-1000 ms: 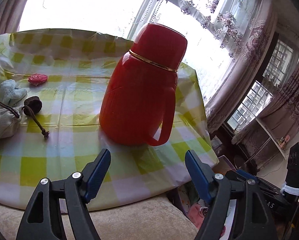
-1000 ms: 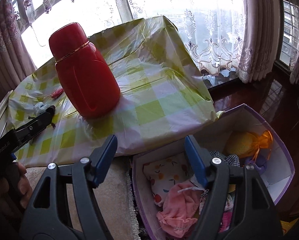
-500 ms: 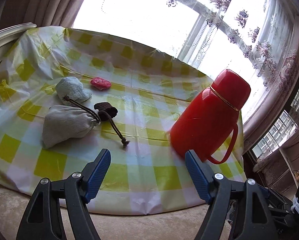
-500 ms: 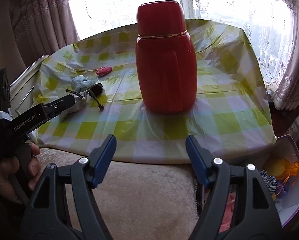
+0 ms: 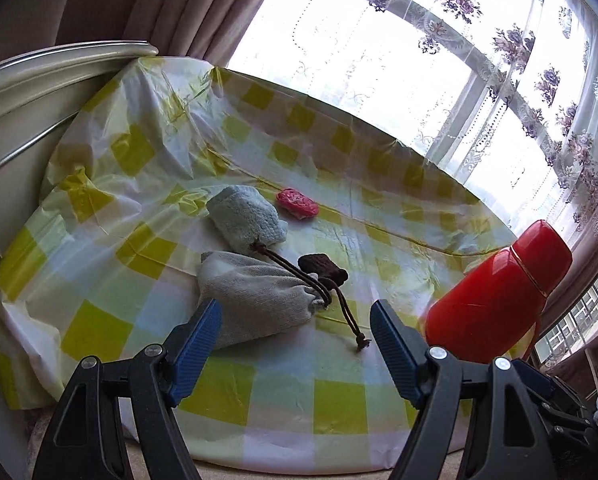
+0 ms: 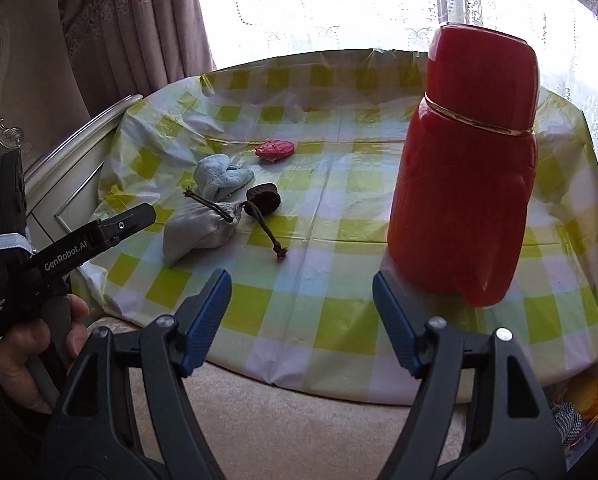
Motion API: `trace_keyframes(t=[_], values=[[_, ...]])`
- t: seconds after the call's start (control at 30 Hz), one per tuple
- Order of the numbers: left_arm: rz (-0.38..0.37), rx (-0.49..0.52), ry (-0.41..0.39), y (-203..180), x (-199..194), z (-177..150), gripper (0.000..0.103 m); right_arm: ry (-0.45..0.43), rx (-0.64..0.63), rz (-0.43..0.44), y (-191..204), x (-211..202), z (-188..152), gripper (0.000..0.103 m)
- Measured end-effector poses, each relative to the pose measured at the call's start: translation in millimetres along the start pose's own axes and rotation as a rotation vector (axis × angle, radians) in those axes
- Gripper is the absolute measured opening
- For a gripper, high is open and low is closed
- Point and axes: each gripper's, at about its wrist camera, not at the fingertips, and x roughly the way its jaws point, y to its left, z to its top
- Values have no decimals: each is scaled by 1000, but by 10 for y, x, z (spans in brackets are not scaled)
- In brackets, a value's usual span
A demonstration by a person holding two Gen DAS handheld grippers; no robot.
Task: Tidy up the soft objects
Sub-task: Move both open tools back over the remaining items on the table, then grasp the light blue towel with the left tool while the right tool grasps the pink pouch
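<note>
Swinging left since a second ago, my left gripper [image 5: 295, 344] now faces the soft pile instead of the tall red plastic thermos flask [image 5: 495, 300]; the right gripper [image 6: 301, 316] has come round from the box on the floor to face the table too. Both sets of fingers stand wide apart, holding nothing.

Key relation — the grey cloth drawstring pouch [image 5: 259, 300] lies just ahead of my left fingers and a little left of their centre line, its long axis running from near-left to far-right, tied neck pointing toward the flask. From the right wrist view the same pouch [image 6: 201, 232] sits well off to the left, with the left tool between it and the table edge. Left hand is clearly nearer; I judge the pouch is its pick.

Count on the yellow-and-white checked plastic tablecloth [image 5: 99, 332]:
- one grey pouch, with one brown cord [image 5: 349, 320] trailing toward me
- one pale blue fluffy cloth bundle [image 5: 245, 222], touching the pouch's far side
- one small dark brown knitted piece [image 5: 323, 272], at the pouch's neck
- one small flat pink item [image 5: 297, 202], farther back, apart from the rest
- one flask — hard, not a target
</note>
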Motion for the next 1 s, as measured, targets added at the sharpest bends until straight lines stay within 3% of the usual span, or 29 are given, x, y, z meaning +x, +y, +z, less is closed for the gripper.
trace_keyframes(t=[0.3,0.6,0.8,1.0], values=[[-18,-99,37,379,545,577,77,6,-31,24,150,633,688,81],[-1,-223,273,591,1497,948,78,79,-32,47,257,1604,1352,87],[51,-207,389,559,2005,1005,78,157,-26,35,317,2413,1685,90],[66,-159,403,495,2184,1013,76,238,-1,43,374,3082,1830,91]])
